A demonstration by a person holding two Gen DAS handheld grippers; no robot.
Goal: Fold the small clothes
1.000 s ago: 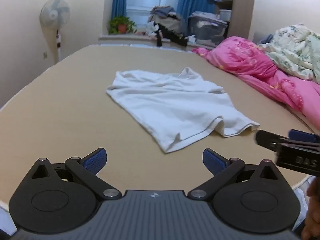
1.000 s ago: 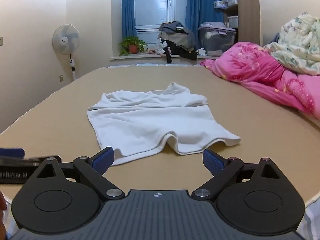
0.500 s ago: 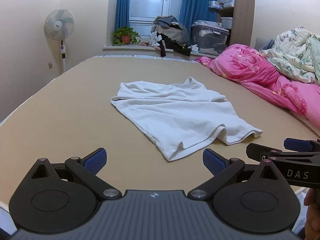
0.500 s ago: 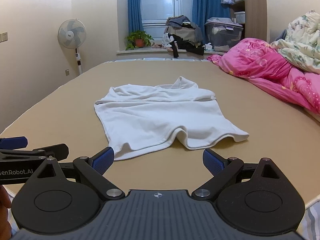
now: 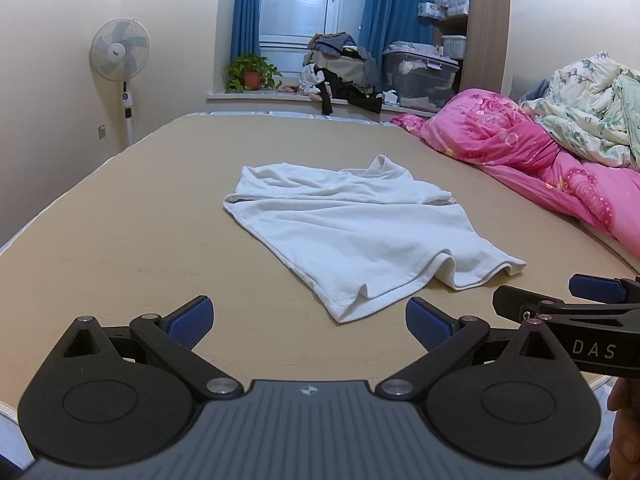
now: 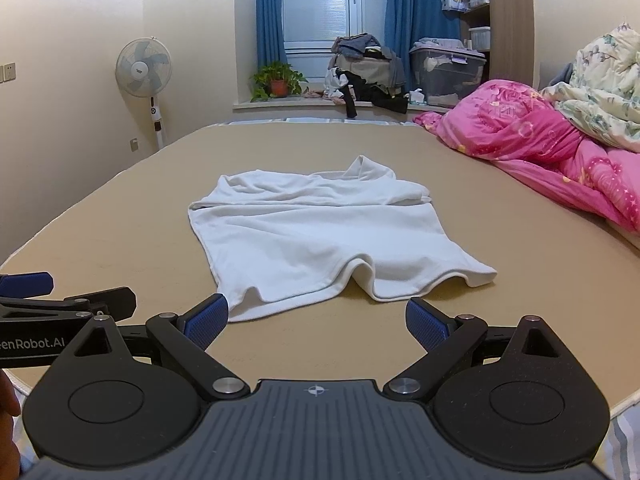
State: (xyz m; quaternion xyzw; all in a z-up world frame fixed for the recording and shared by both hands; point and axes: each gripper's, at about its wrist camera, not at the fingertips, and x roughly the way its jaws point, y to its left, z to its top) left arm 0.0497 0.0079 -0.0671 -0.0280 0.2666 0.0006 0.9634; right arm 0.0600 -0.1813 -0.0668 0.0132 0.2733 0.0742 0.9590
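Note:
A small white shirt (image 5: 352, 232) lies spread and rumpled on the tan bed surface (image 5: 120, 240), its hem toward me and its collar at the far end. It also shows in the right wrist view (image 6: 320, 236). My left gripper (image 5: 308, 320) is open and empty, just short of the hem's near left corner. My right gripper (image 6: 316, 320) is open and empty, just short of the hem's middle. The right gripper shows at the right edge of the left wrist view (image 5: 568, 304). The left gripper shows at the left edge of the right wrist view (image 6: 60, 296).
A pink quilt (image 5: 540, 160) and a floral quilt (image 5: 592, 120) are heaped along the bed's right side. A standing fan (image 5: 120, 52) is by the left wall. A potted plant (image 5: 252, 74), piled clothes (image 5: 340, 68) and a storage bin (image 5: 420, 76) sit by the window.
Both grippers have tilted up and moved a little toward the shirt's hem. Both stay open. The shirt has not moved.

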